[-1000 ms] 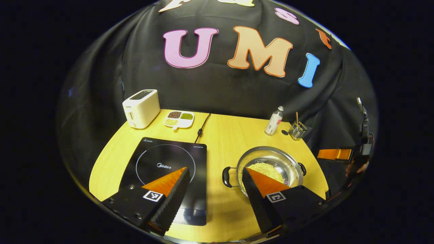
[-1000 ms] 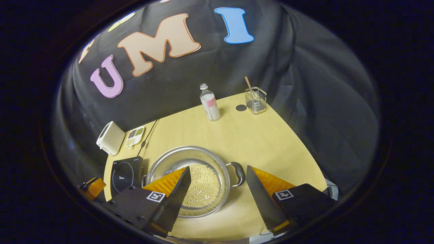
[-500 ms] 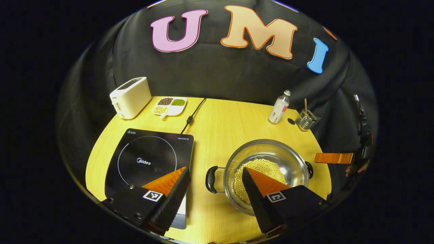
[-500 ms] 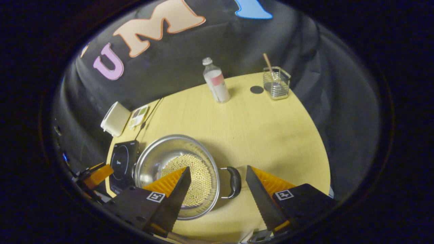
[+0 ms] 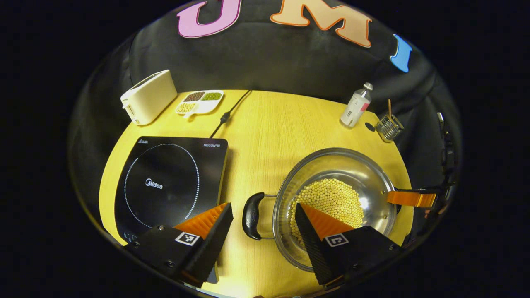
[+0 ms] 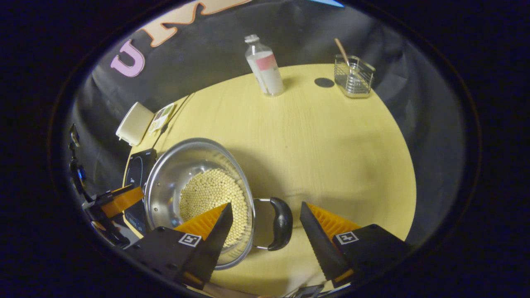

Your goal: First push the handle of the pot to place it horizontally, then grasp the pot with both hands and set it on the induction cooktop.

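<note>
On the surface [image 5: 265, 124], the pot [image 5: 335, 203] sits handles sideways (uncooked beans inside), beside the induction cooktop [image 5: 169, 182]; both hand-held grippers, left [image 5: 263, 231] and right [image 6: 265, 231], are spread, nothing gripped yet.

Round stainless-steel pot [image 5: 333, 165] w/ two black loop handles, upright on yellow wooden counter [image 5: 265, 132], holding yellow beads; flat black square induction cooktop [image 5: 169, 182] just beside, apart.

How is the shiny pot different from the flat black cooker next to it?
The pot is round, silvery and deep; the induction cooktop is a flat black slab with rounded corners. The pot holds a heap of small yellow beads; the cooktop has nothing on it. The pot has black handles sticking out; the cooktop has a cord running from its back. Both sit on the yellow table.
</note>
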A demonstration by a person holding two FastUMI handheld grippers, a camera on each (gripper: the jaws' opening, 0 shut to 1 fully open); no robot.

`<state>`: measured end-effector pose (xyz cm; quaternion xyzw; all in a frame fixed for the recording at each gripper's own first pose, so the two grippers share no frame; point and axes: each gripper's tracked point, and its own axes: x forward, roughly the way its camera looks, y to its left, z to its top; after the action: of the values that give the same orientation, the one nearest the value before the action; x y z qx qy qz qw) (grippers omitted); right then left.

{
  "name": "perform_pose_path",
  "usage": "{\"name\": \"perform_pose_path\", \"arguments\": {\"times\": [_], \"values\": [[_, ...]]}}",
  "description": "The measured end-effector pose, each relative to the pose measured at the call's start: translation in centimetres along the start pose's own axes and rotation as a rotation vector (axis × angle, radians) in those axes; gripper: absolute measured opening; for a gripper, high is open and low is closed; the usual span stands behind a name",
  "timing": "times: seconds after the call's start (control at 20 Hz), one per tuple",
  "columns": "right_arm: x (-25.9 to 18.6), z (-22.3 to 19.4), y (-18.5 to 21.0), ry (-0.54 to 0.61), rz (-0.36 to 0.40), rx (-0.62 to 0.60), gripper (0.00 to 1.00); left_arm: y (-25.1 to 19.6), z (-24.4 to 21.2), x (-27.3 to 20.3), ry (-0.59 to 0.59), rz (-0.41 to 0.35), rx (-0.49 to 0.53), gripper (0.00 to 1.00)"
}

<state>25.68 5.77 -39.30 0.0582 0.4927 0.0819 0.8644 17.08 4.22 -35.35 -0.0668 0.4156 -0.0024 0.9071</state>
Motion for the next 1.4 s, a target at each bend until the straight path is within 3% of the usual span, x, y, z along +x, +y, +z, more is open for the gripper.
{"name": "perform_pose_path", "arguments": {"times": [0.05, 0.1, 0.15, 0.25, 0.3, 0.35, 0.4, 0.45, 0.55, 0.6, 0.7, 0.75, 0.85, 1.0, 1.15, 1.2, 1.4], "values": [[0.5, -0.6, 0.1, 0.02, 0.01, 0.013, 1.0, 0.0, -0.4, 0.5, 0.019, -0.001, -0.005, 0.94], [0.9, -1.1, 0.3, 0.039, 0.022, 0.029, 0.95, 0.1, -1.0, 0.9, 0.042, -0.006, -0.011, 0.94], [1.2, -1.6, 0.7, 0.054, 0.037, 0.049, 1.0, 0.1, -1.4, 1.3, 0.064, -0.01, -0.018, 0.94], [1.8, -2.5, 1.2, 0.083, 0.065, 0.088, 1.0, 0.3, -2.0, 1.8, 0.097, -0.017, -0.036, 0.94], [2.1, -2.9, 1.2, 0.097, 0.068, 0.108, 0.99, 0.4, -2.3, 2.1, 0.11, -0.021, -0.047, 0.94], [2.4, -3.3, 1.1, 0.107, 0.072, 0.121, 0.91, 0.5, -2.5, 2.2, 0.121, -0.028, -0.055, 0.94], [2.6, -3.5, 1.0, 0.113, 0.071, 0.13, 0.98, 0.5, -2.7, 2.2, 0.133, -0.034, -0.057, 0.94], [2.9, -3.4, 1.0, 0.113, 0.073, 0.146, 0.98, 0.5, -3.0, 2.3, 0.144, -0.041, -0.055, 0.94], [3.5, -3.9, -0.2, 0.135, 0.044, 0.158, 0.8, 0.4, -3.7, 2.5, 0.18, -0.06, -0.059, 0.92], [3.5, -4.1, -0.1, 0.16, 0.073, 0.199, 0.6, 0.3, -4.1, 2.7, 0.2, -0.072, -0.068, 0.89], [4.8, -4.4, 0.3, 0.204, 0.113, 0.238, 0.58, 0.1, -5.0, 3.3, 0.239, -0.085, -0.106, 0.82], [4.3, -4.8, 0.6, 0.213, 0.124, 0.243, 0.51, -0.1, -5.6, 3.4, 0.265, -0.095, -0.133, 0.84], [4.0, -4.4, 0.5, 0.203, 0.123, 0.245, 0.54, -0.4, -5.8, 4.0, 0.262, -0.101, -0.218, 0.58], [3.5, -4.9, 1.2, 0.209, 0.164, 0.286, 0.48, -0.2, -5.5, 3.4, 0.251, -0.109, -0.284, 0.5], [3.2, -5.2, 1.9, 0.213, 0.214, 0.324, 0.48, -0.2, -4.8, 2.5, 0.201, -0.101, -0.268, 0.48], [2.9, -5.1, 2.0, 0.203, 0.225, 0.326, 0.47, -0.3, -4.5, 2.0, 0.18, -0.105, -0.261, 0.43], [2.0, -5.3, 2.2, 0.179, 0.226, 0.316, 0.47, -0.7, -5.3, 1.3, 0.17, -0.123, -0.271, 0.37]]}}
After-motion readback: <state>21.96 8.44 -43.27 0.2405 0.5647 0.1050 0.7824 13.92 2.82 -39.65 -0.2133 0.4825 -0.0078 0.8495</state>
